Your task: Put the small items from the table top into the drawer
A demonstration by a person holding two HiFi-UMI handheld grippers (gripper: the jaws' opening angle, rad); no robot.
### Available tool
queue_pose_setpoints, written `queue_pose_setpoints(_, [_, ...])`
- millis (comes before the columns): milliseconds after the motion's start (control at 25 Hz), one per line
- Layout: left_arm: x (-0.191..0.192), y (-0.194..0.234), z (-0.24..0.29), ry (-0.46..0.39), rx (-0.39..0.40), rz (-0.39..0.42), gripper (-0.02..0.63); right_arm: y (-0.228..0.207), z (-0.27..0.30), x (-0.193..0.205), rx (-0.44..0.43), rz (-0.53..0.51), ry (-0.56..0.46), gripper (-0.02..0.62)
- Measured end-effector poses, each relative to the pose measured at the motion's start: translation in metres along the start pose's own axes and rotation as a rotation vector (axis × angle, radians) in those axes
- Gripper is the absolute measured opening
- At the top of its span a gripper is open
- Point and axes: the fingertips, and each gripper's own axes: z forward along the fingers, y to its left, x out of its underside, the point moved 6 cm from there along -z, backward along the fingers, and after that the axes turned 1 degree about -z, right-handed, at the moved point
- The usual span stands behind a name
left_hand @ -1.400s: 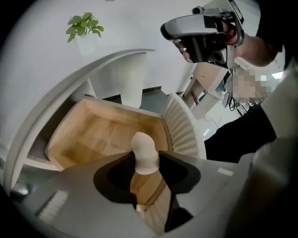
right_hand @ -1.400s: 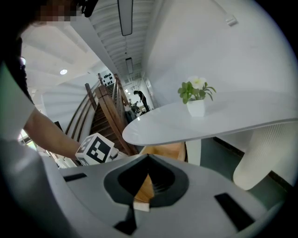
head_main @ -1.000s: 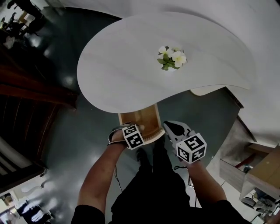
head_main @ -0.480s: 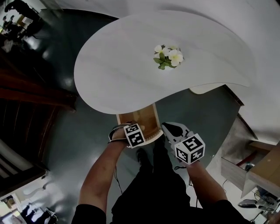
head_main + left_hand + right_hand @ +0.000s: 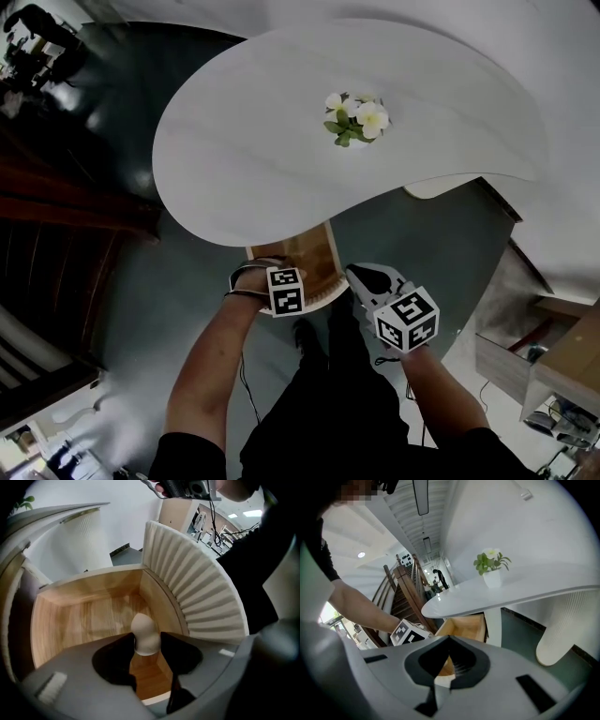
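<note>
A small beige egg-shaped item [image 5: 144,633] is pinched between the jaws of my left gripper [image 5: 146,643], which is shut on it. It hangs just above the wooden floor of the open drawer [image 5: 89,616], close to the ribbed white drawer front [image 5: 201,592]. From the head view the drawer [image 5: 305,251] sticks out from under the white table [image 5: 244,141], with the left gripper's marker cube [image 5: 286,291] at its front edge. My right gripper [image 5: 367,276] hovers to the right of the drawer, shut with nothing in it [image 5: 449,641].
A white pot of flowers [image 5: 354,120] stands on the table top and also shows in the right gripper view as a potted plant [image 5: 492,573]. A curved white table leg [image 5: 562,625] stands right of the drawer. Dark wooden stairs [image 5: 56,244] lie to the left.
The head view has drifted slightly. The left gripper has turned a little at the drawer's front edge, still holding the item. The right gripper has hardly moved.
</note>
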Motion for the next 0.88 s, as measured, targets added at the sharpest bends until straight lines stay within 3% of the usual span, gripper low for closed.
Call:
queue_pose_setpoints(120, [0.002, 0.0, 0.003, -0.013, 0.033, -0.017, 0.186, 0.0, 0.001, 0.002, -0.002, 0.001, 0.0, 0.011])
queue_pose_setpoints(400, [0.005, 0.004, 0.008, -0.004, 0.022, -0.002, 0.186, -0.003, 0.002, 0.006, -0.001, 0.003, 0.011, 0.011])
queue_pose_setpoints(720, [0.005, 0.002, 0.017, -0.018, 0.115, -0.033, 0.195, -0.012, 0.003, 0.012, 0.004, -0.004, 0.019, 0.011])
queue_pose_setpoints(880, [0.006, 0.008, 0.018, -0.034, 0.082, -0.07, 0.195, -0.019, 0.004, 0.014, 0.008, -0.003, 0.021, 0.011])
